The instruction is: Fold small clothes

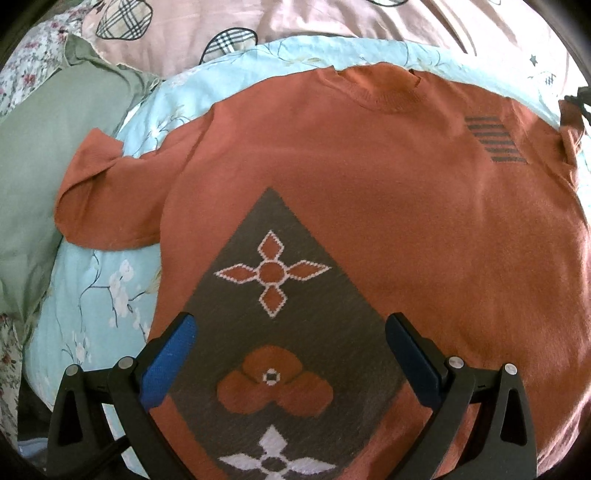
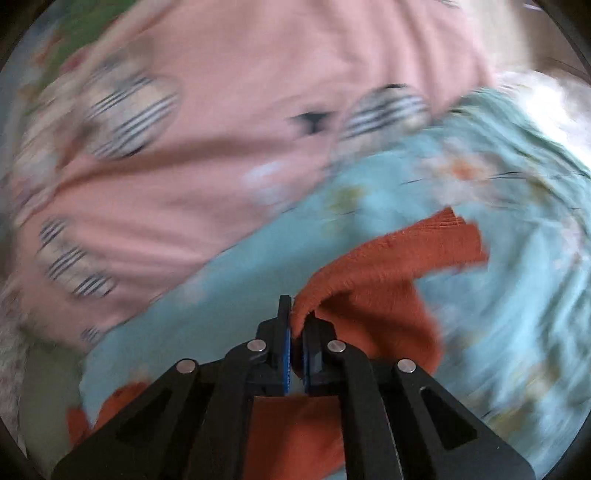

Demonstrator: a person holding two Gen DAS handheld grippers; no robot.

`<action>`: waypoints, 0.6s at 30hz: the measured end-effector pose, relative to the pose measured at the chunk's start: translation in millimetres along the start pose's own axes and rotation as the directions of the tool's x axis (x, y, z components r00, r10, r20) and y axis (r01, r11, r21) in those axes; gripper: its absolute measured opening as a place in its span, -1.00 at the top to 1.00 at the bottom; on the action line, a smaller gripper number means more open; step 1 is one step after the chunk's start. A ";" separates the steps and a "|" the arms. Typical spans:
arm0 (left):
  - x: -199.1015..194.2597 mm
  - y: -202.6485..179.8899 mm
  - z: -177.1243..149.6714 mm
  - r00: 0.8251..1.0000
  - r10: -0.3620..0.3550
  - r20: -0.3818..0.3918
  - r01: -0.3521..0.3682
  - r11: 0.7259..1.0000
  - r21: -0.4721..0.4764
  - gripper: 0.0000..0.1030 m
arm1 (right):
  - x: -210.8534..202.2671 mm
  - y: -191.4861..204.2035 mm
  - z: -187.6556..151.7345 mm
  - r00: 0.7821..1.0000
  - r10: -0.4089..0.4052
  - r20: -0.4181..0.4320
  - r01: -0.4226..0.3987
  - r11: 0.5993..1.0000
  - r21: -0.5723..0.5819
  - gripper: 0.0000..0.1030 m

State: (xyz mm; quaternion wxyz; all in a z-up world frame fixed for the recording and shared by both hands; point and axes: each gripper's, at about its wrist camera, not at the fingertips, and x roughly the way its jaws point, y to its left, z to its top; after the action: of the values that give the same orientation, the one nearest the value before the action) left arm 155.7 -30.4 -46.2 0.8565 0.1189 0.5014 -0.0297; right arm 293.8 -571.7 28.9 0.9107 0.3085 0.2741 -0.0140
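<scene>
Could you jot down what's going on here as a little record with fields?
garment: orange knitted sweater, spread front-up
pattern: grey diamond with flower motifs
surface: light blue floral bedding
nearby: pink quilt, green pillow
left gripper: open, above the sweater's patterned front
right gripper: shut on a sleeve of the sweater
right view: blurred

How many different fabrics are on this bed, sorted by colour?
Orange sweater: 1
Light blue floral quilt: 1
Pink cover with plaid shapes: 1
Green cloth: 1
White floral fabric: 1
Total: 5
</scene>
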 end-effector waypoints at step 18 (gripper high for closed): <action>-23.4 85.1 -30.1 0.986 -0.145 0.087 0.161 0.964 -0.212 -0.98 | 55.1 285.0 -285.0 0.715 0.324 -0.620 -0.584 0.764 -0.273 0.80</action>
State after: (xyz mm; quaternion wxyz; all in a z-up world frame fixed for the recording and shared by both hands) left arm 133.0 57.6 -25.3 0.8767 -0.0160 0.4787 -0.0446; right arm 256.3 -170.8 -29.0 0.8147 0.1389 0.4260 0.3682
